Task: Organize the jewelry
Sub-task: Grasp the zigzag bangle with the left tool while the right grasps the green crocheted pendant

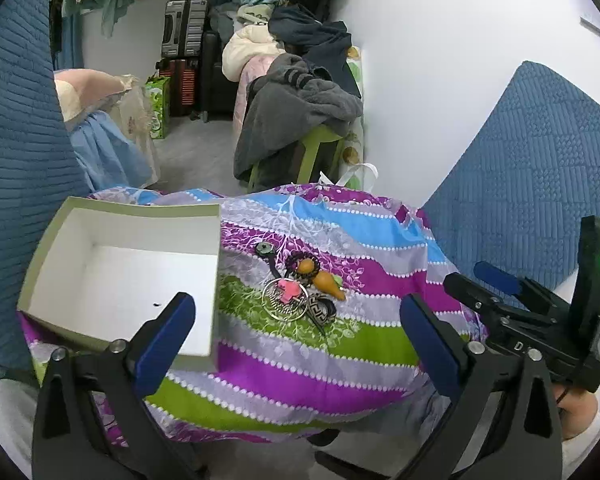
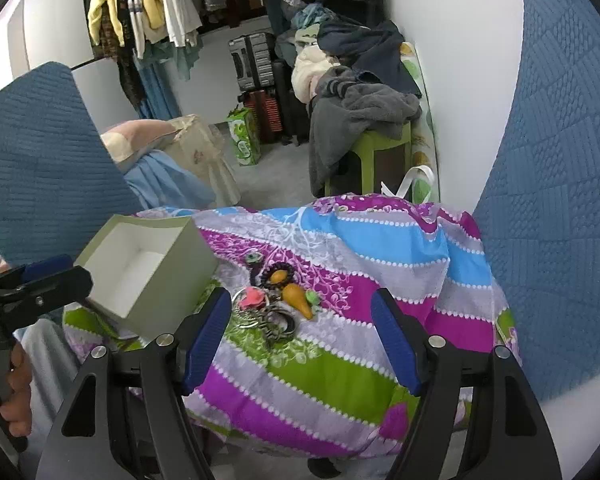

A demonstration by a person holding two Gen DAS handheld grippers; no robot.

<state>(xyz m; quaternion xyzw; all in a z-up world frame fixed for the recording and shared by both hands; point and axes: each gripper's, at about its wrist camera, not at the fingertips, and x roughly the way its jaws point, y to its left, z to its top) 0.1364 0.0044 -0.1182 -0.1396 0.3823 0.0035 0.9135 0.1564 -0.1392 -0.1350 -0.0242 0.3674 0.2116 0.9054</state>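
Jewelry pile (image 1: 300,296) lay on the striped floral cover (image 1: 340,360), just right of the open cardboard box (image 1: 120,272), whose white inside held nothing but a small dark speck. We saw the left claw (image 1: 296,344) spread wide with nothing between its blue pads, hovering above box edge and pile. Right claw (image 2: 304,344) also gaped, gripping nothing, pointed down at the same pile. Orange pear-shaped pieces (image 2: 298,294) and a pink charm (image 2: 252,298) sat atop the tangle.
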